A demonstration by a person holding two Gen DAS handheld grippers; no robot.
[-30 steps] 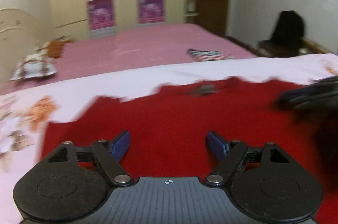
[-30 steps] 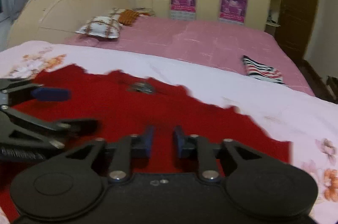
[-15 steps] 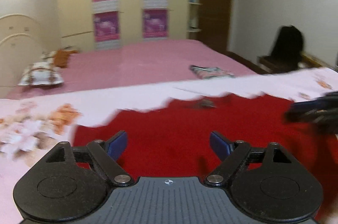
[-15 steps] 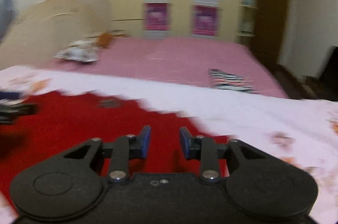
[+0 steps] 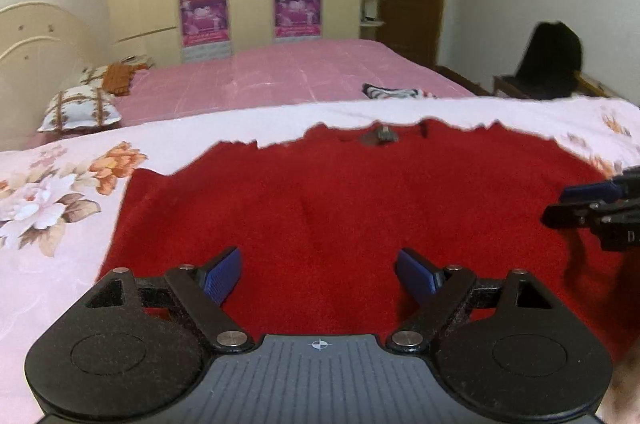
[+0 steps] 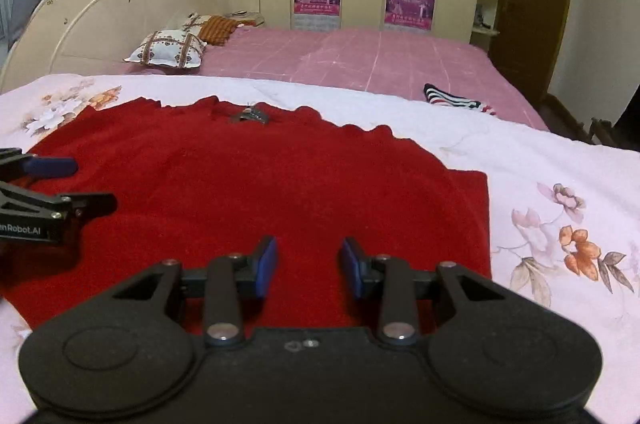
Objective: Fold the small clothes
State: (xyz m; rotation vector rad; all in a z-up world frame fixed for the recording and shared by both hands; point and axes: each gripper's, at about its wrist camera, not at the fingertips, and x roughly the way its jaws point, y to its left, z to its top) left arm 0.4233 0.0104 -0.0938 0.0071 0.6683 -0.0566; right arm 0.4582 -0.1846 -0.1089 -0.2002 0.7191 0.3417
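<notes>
Red garment (image 6: 256,191), spread flat on a floral sheet (image 6: 560,191), its grey neck label (image 6: 250,115) at the far edge. Left gripper (image 5: 319,274) above the garment's near-left part, jaws wide apart and holding nothing. Right gripper (image 6: 307,266) above the near-right part, jaws apart, narrower gap, holding nothing. Beyond: pink bed (image 6: 360,59), striped cloth (image 6: 456,99), patterned pillows (image 6: 166,49).

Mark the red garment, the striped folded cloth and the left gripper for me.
red garment (image 6: 280,183): right wrist view, middle of the spread fabric.
striped folded cloth (image 6: 456,99): right wrist view, its top face.
left gripper (image 5: 319,274): left wrist view, gap midway between the blue fingertips.
</notes>
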